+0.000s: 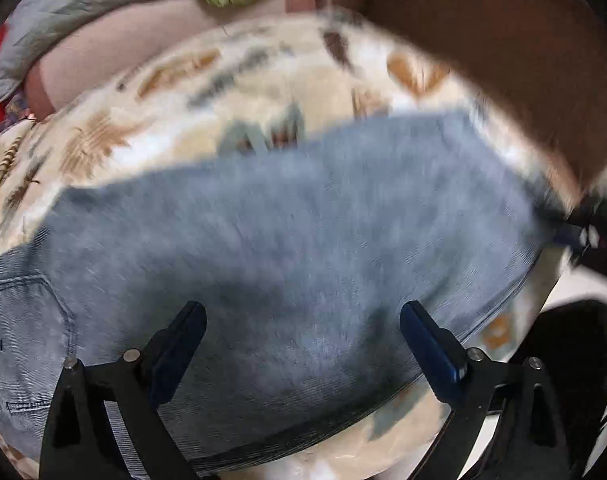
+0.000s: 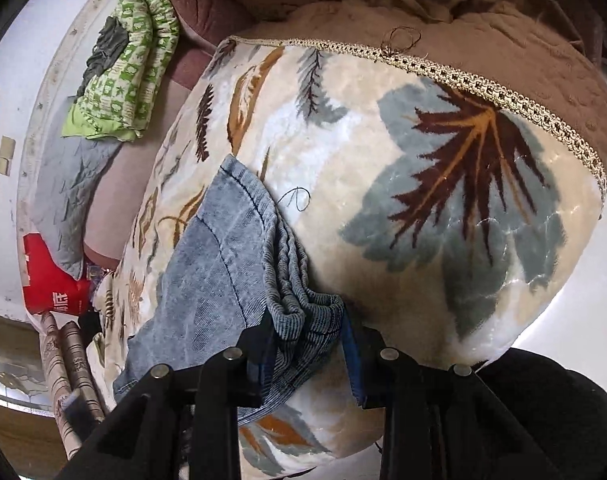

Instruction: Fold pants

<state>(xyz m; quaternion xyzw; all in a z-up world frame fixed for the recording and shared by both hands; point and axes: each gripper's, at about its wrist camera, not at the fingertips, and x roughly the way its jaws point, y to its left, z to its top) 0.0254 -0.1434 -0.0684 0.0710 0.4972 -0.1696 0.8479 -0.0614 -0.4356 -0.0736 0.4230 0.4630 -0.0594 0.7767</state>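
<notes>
Light blue denim pants (image 1: 287, 248) lie spread on a cream leaf-patterned blanket (image 1: 175, 88). My left gripper (image 1: 303, 316) is open just above the denim, its fingers wide apart and empty. In the right wrist view the pants (image 2: 215, 264) lie folded in layers. My right gripper (image 2: 309, 320) is closed on the bunched ribbed edge of the pants (image 2: 307, 308), with cloth held between its blue pads. The right gripper also shows at the right edge of the left wrist view (image 1: 599, 236). The left wrist view is blurred.
A brown quilt (image 2: 483, 32) lies beyond the blanket (image 2: 423, 160). A green patterned cloth (image 2: 131, 60), a grey pillow (image 2: 71, 192) and a red box (image 2: 47, 284) sit at the left. The white floor (image 2: 583, 300) shows at the right.
</notes>
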